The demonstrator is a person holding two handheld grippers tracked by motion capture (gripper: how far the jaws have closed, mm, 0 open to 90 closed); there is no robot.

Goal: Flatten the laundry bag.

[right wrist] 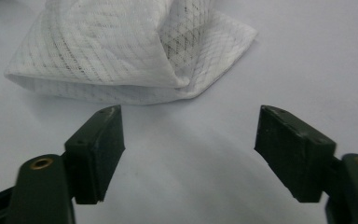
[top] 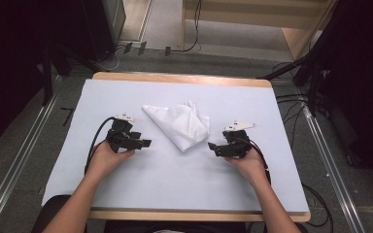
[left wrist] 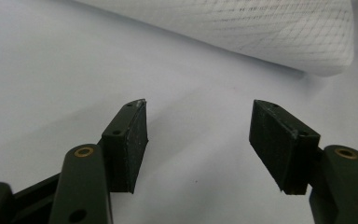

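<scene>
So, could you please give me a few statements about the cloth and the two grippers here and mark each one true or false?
1. The white cloth lies folded on the table between the two grippers. True.
2. The left gripper is shut on the cloth. False: its jaws stand open, short of the cloth.
3. The right gripper is open. True.
4. The cloth is spread out flat in a single layer. False: it is folded over itself.
</scene>
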